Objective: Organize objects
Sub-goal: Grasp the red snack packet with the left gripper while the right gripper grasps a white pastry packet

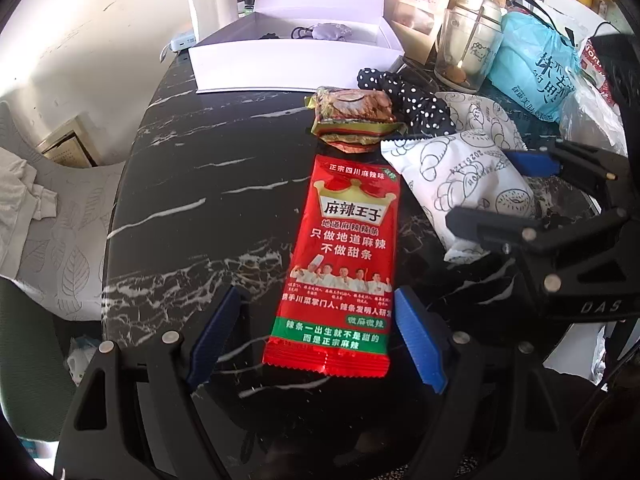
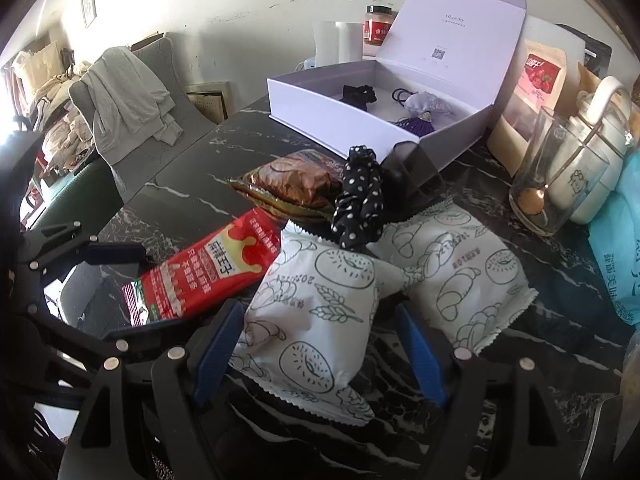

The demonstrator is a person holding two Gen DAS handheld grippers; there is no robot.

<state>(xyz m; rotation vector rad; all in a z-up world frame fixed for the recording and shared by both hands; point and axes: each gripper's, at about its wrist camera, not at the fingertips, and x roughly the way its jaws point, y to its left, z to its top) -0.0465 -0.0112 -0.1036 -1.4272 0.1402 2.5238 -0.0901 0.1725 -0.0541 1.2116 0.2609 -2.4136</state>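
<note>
A red snack packet [image 1: 340, 264] lies flat on the black marble table [image 1: 208, 200]; my left gripper [image 1: 318, 330] is open with its blue pads on either side of the packet's near end. It also shows in the right wrist view [image 2: 208, 272]. My right gripper [image 2: 320, 344] is open around a white bread packet [image 2: 312, 312], seen also in the left wrist view [image 1: 468, 184]. A second white bread packet [image 2: 452, 268] lies beside it. A brown snack packet [image 1: 352, 114] and a black polka-dot scrunchie [image 2: 358, 196] lie beyond.
An open white box [image 2: 360, 120] with hair ties inside stands at the back. A glass jar [image 2: 556, 176], a white kettle [image 2: 592, 152], a kraft pouch [image 2: 528, 100] and a turquoise bag [image 1: 532, 68] crowd the right. A chair with clothes [image 2: 124, 112] stands left.
</note>
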